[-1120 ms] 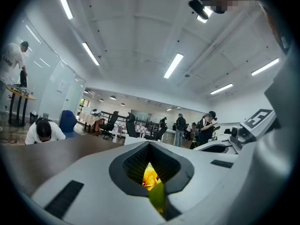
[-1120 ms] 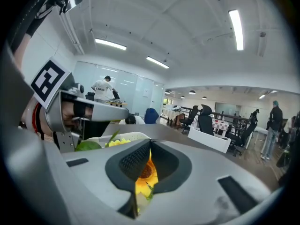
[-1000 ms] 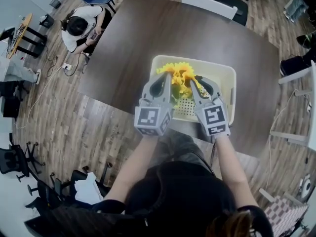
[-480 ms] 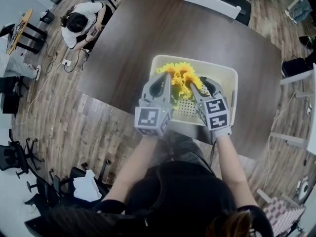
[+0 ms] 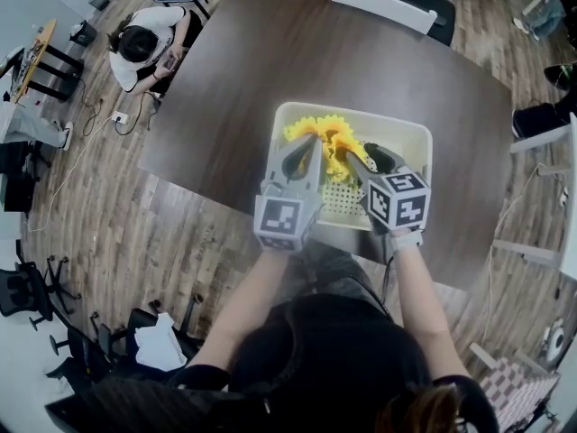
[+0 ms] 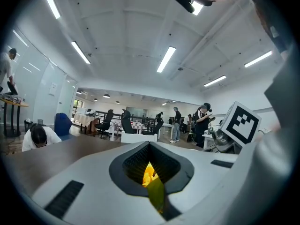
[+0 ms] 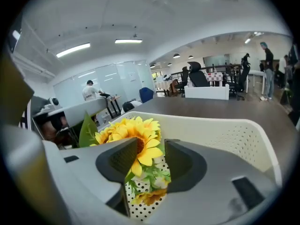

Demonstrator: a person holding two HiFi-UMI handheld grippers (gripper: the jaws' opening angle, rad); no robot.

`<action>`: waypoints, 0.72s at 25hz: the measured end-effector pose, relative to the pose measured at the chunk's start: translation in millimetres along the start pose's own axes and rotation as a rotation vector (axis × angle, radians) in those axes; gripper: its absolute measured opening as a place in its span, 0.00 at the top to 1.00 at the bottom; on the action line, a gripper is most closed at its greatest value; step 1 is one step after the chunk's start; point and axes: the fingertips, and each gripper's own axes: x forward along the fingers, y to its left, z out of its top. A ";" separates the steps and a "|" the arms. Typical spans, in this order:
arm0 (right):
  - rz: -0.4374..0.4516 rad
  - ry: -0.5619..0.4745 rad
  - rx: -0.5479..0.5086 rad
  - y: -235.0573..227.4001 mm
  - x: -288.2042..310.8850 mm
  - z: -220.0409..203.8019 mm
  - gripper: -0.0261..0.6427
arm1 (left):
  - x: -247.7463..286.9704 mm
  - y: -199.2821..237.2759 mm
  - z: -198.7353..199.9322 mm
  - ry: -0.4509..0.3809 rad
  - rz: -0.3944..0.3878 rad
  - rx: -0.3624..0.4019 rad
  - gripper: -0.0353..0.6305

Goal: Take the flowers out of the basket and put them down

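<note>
Progress is early: the bunch of yellow sunflowers with green leaves (image 5: pixel 326 138) sits in the cream perforated plastic basket (image 5: pixel 410 135), toward its 10 o'clock corner, on the dark brown wooden table (image 5: pixel 252 70). My left gripper (image 5: pixel 302 154), at 7 o'clock of the blooms, is clamped on a green leaf (image 6: pixel 156 196). My right gripper (image 5: pixel 365 158), at 4 o'clock, has just been opening; its jaws stand wide around a bloom without pressing it. Lifting out and setting down both remain, I judge.

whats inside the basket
Yellow sunflowers with green leaves. The perforated floor of the basket shows beside them. Their stems and anything beneath the blooms are covered, so I cannot tell.
</note>
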 end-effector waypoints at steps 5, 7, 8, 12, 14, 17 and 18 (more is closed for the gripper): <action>0.068 0.000 0.099 6.6 0.0 -2.2 0.75 | 2.4 -3.2 1.2 0.000 -0.012 0.009 0.93; 0.075 -0.002 0.087 10.6 -0.3 -2.2 0.85 | 2.2 -4.8 0.4 0.002 -0.016 0.012 0.93; 0.068 -0.003 0.065 11.9 -0.5 -2.1 0.87 | 2.0 -5.1 0.3 0.002 -0.017 0.012 0.93; -0.006 0.007 -0.044 9.6 -3.9 -2.2 0.95 | 1.1 -3.8 4.6 -0.001 -0.016 0.010 0.93; -0.031 0.012 -0.076 8.0 -6.1 -3.5 0.95 | 1.1 -2.7 5.8 0.005 -0.015 0.019 0.93; -0.060 0.026 -0.120 5.4 -8.5 -4.8 0.95 | 2.0 -0.6 6.7 0.027 -0.010 0.043 0.93; -0.066 0.032 -0.137 4.4 -9.5 -5.2 0.95 | 2.8 -0.3 6.5 0.031 -0.010 0.046 0.93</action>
